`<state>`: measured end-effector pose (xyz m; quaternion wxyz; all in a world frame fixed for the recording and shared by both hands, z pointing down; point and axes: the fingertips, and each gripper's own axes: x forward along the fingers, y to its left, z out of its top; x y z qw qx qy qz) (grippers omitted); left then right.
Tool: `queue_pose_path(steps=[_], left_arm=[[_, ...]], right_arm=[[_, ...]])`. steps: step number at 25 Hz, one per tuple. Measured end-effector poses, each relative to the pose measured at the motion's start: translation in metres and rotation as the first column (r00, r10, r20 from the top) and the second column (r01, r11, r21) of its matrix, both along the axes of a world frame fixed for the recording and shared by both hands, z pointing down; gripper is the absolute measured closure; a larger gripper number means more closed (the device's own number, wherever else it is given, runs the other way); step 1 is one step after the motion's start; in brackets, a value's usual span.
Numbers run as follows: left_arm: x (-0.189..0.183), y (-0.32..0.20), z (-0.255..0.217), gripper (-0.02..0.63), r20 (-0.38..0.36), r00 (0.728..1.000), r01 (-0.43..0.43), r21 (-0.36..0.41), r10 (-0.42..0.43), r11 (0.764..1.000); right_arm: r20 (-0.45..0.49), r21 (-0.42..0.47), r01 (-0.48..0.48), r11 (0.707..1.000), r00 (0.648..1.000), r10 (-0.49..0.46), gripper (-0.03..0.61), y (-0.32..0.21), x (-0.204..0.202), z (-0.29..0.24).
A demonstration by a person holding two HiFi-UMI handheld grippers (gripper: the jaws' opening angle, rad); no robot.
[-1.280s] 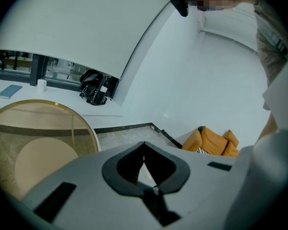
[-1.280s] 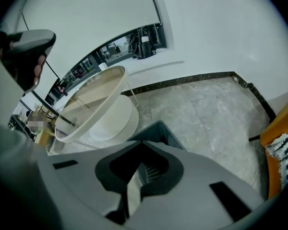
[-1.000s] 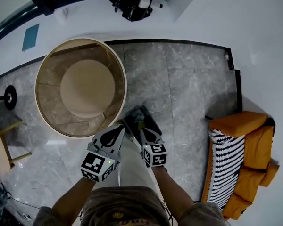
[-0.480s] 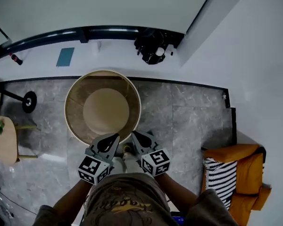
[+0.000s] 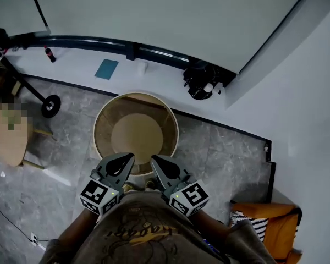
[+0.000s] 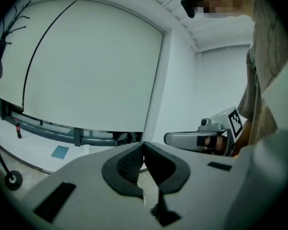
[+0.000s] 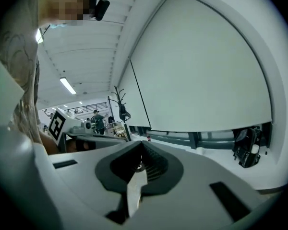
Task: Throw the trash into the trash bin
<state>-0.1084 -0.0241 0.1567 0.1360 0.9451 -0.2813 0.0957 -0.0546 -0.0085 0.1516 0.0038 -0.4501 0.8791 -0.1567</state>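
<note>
Left gripper (image 5: 127, 158), right gripper (image 5: 155, 161): jaws pressed together, empty. Trash bin (image 5: 104, 120) lay just ahead, below both; no trash seen.

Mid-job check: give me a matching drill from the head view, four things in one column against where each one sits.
Things:
1. trash bin
2. orange cushions
3. teal square
4. black device

Places:
A. bottom right corner of the view
B. white strip, up and left of the bin
C. grey floor, middle of the view
D. white strip, up and right of the bin

Pairs: 1-C, 2-A, 3-B, 4-D
</note>
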Motion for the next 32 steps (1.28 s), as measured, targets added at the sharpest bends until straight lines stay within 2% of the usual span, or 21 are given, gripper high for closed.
queue_pose_path(steps=[4,8,14,20,24,27,32], left_arm=[[-0.023,0.001,-0.011,0.595,-0.013,0.998,0.068,0.036,-0.068,0.997],[-0.037,-0.001,-0.018,0.595,-0.031,0.994,0.106,0.059,-0.104,0.993],[-0.045,0.004,-0.017,0.595,-0.037,0.992,0.121,0.057,-0.119,0.991],[-0.051,0.004,-0.016,0.595,-0.035,0.990,0.135,0.051,-0.133,0.989],[-0.056,0.005,-0.014,0.595,-0.021,0.989,0.149,0.028,-0.149,0.988],[-0.056,0.002,-0.014,0.595,-0.042,0.988,0.149,0.047,-0.147,0.988],[-0.063,0.002,-0.009,0.595,-0.029,0.988,0.153,0.021,-0.152,0.988]], right_arm=[[-0.013,0.037,0.055,0.998,0.998,-0.055,0.560,0.004,-0.019,-0.010],[-0.007,0.065,0.071,0.995,0.997,-0.070,0.560,0.002,-0.033,-0.021],[-0.014,0.066,0.078,0.995,0.997,-0.077,0.560,0.002,-0.042,-0.020],[-0.009,0.029,0.060,0.998,0.998,-0.060,0.560,0.001,-0.036,-0.009],[-0.023,0.049,0.065,0.997,0.998,-0.064,0.560,0.001,-0.037,-0.010],[-0.025,0.043,0.064,0.997,0.998,-0.063,0.560,-0.002,-0.037,-0.007],[-0.014,0.029,0.077,0.997,0.997,-0.076,0.560,-0.001,-0.043,-0.004]])
